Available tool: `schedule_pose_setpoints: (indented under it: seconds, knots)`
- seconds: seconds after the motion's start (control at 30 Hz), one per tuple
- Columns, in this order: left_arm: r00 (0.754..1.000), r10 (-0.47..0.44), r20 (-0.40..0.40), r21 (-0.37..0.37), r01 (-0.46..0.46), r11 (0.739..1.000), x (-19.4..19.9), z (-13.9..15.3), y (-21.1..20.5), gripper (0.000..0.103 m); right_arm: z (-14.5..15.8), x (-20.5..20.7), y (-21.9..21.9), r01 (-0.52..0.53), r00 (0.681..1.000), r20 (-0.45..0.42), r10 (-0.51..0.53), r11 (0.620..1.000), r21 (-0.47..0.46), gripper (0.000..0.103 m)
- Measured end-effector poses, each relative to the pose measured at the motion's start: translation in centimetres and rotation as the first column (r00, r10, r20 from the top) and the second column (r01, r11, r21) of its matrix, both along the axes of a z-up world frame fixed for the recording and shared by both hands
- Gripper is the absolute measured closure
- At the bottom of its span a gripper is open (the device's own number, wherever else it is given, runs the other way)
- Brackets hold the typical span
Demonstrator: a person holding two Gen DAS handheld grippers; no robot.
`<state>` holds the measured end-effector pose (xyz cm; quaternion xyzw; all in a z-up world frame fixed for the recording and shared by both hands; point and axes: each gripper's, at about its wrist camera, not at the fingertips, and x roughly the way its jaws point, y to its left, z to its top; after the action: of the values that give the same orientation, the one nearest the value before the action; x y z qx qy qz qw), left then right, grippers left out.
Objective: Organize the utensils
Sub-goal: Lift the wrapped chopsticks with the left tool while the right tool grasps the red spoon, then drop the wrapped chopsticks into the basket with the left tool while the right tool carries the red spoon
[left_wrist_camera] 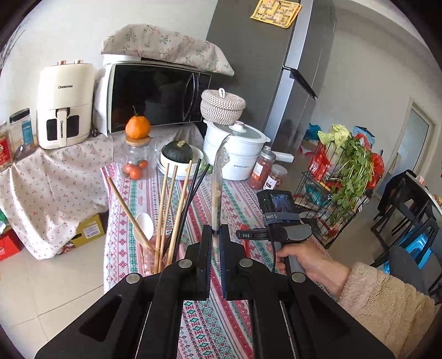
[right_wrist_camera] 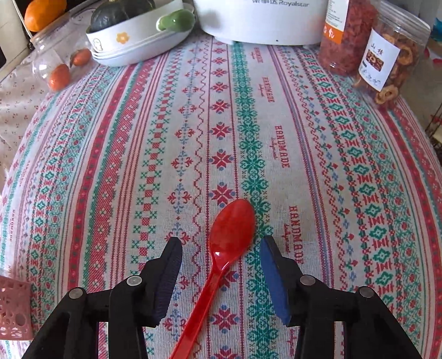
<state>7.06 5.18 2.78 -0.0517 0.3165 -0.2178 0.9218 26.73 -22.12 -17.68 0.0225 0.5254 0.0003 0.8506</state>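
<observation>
My left gripper [left_wrist_camera: 216, 234] is shut on a plastic-wrapped pair of chopsticks [left_wrist_camera: 217, 190] and holds it upright above the table. To its left, a pink holder [left_wrist_camera: 149, 258] contains several wooden and black chopsticks [left_wrist_camera: 176, 198] and a white spoon [left_wrist_camera: 144, 226]. My right gripper [right_wrist_camera: 221, 245] is open and low over the patterned tablecloth [right_wrist_camera: 317, 165]. A red plastic spoon [right_wrist_camera: 223, 248] lies flat between its fingers, bowl pointing away. The right gripper also shows in the left wrist view [left_wrist_camera: 276, 221]. The pink holder's corner shows in the right wrist view [right_wrist_camera: 13, 306].
At the table's far end stand a white cooker [right_wrist_camera: 262, 19], stacked bowls with a dark squash [right_wrist_camera: 132, 30], a clear jar with small tomatoes [right_wrist_camera: 58, 63] and two jars of dried food [right_wrist_camera: 386, 60]. A wire rack with vegetables [left_wrist_camera: 339, 182] stands to the right.
</observation>
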Motion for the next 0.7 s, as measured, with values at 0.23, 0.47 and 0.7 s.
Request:
schedule_pose_setpoints:
  seconds: [0.23, 0.47, 0.7]
  knots:
    - [1.000, 0.024, 0.007, -0.007, -0.023, 1.000, 0.4, 0.3, 0.8, 0.099, 1.6, -1.0, -1.0, 0.000, 0.998, 0.060, -0.001, 1.000, 0.027, 0.076]
    - [0.995, 0.083, 0.053, 0.010, -0.084, 0.996, 0.0, 1.5, 2.5, 0.099, 9.2, -5.6, -2.4, -0.029, 0.961, 0.277, -0.010, 0.990, 0.138, 0.076]
    - [0.990, 0.140, 0.018, 0.136, -0.141, 0.981, 1.5, 0.0, 2.5, 0.098, 13.0, -8.9, -1.0, -0.096, 0.924, 0.382, 0.028, 0.983, 0.159, 0.076]
